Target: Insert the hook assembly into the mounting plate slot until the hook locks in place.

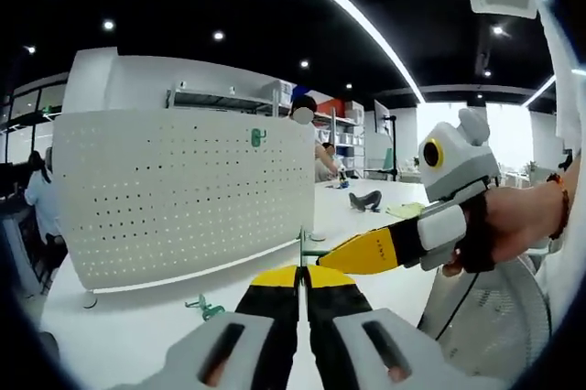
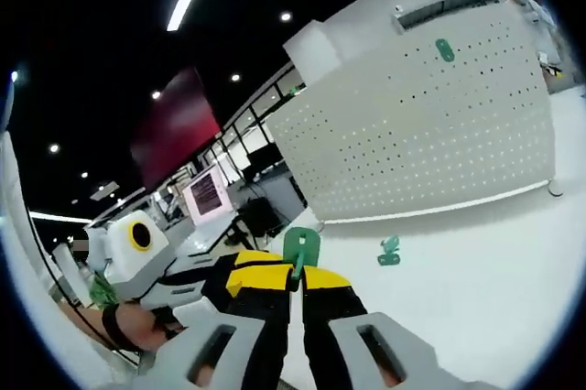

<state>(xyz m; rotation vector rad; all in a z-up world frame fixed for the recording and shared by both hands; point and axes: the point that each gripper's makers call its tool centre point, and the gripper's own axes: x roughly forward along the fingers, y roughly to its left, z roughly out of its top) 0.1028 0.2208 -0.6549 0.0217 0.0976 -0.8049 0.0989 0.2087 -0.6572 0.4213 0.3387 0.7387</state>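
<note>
A white perforated mounting plate (image 1: pixel 183 193) stands upright on the white table, with one green hook (image 1: pixel 257 137) hung near its top. My left gripper (image 1: pixel 300 273) is shut on the thin edge of a green hook assembly (image 1: pixel 302 245) held above the table in front of the plate. My right gripper (image 1: pixel 330 260) reaches in from the right and its yellow tip meets the same piece. In the right gripper view, my right gripper (image 2: pixel 295 278) is shut on the green hook assembly (image 2: pixel 300 248), and the left gripper (image 2: pixel 270 273) joins from the left. The plate (image 2: pixel 430 134) carries its hung hook (image 2: pixel 444 49).
A spare green hook (image 1: pixel 206 308) (image 2: pixel 389 251) lies on the table in front of the plate. A white fan grille (image 1: pixel 485 317) sits low at the right. People sit at the table behind the plate, and small items (image 1: pixel 366 200) lie farther back.
</note>
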